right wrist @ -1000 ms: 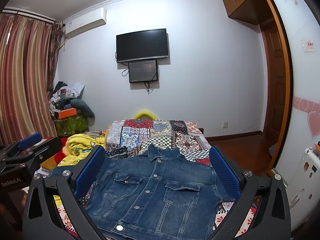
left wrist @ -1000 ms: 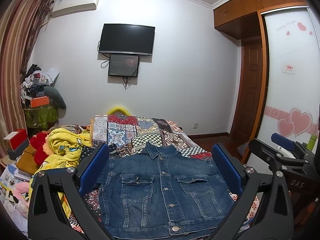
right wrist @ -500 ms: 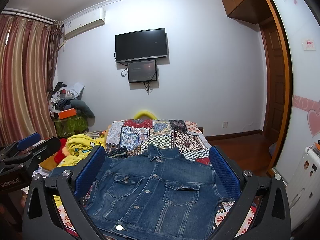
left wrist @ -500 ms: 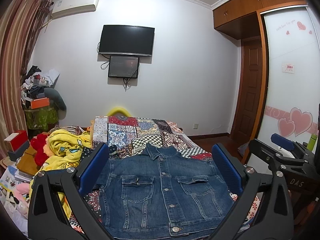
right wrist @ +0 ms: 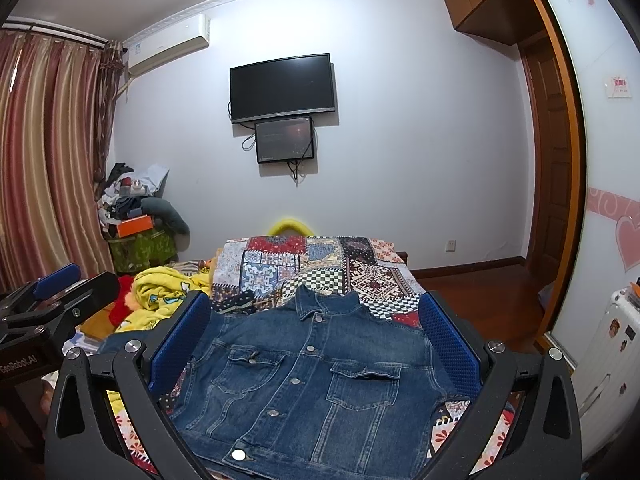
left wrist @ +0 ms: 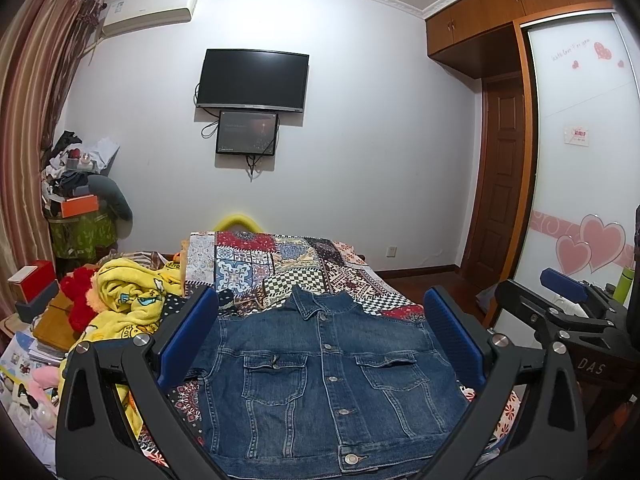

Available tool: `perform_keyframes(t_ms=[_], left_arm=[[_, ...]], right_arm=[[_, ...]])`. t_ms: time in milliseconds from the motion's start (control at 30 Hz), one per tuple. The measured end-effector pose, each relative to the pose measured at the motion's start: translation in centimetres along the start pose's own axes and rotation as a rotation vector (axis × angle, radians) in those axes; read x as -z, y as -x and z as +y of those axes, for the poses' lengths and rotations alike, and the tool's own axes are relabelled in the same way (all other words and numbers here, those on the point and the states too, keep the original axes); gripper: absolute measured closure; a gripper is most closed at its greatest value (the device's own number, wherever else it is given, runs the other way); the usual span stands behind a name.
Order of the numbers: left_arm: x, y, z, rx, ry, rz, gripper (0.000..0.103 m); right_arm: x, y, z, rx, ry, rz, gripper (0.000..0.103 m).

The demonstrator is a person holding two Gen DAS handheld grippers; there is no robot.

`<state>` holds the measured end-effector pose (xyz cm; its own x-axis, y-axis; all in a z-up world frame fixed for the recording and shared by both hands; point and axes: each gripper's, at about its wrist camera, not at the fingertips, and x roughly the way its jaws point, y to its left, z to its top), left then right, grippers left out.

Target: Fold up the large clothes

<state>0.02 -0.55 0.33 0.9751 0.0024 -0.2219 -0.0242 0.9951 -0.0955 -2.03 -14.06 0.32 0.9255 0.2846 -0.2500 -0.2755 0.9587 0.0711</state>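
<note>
While the denim jacket [left wrist: 324, 376] lay buttoned and face up on the patchwork bedspread [left wrist: 280, 264], collar toward the far wall, the left gripper [left wrist: 320, 344] and right gripper [right wrist: 316, 344] hovered above it, jaws spread wide and holding nothing.

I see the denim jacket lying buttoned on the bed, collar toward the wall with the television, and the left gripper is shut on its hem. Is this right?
Not quite: the left gripper is open and holds nothing, as the left wrist view shows. The denim jacket does lie buttoned on the bed, collar toward the television.
</note>
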Motion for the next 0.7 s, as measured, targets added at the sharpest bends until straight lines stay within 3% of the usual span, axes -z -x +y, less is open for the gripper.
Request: perform_keyframes(t_ms=[367, 600, 700], left_arm=[[0.2, -1.1, 0.5, -0.007, 0.015, 0.026, 0.0], [1.4, -3.7, 2.3, -0.015, 0.056, 0.085, 0.0], [2.1, -5.5, 4.2, -0.065, 0.092, 0.111, 0.0]], right_arm=[[0.0, -1.2, -0.3, 0.001, -0.011, 0.018, 0.0], [0.9, -3.0, -0.4, -0.01, -0.013, 0.069, 0.0], [1.3, -4.6, -0.3, -0.01, -0.013, 0.107, 0.0]])
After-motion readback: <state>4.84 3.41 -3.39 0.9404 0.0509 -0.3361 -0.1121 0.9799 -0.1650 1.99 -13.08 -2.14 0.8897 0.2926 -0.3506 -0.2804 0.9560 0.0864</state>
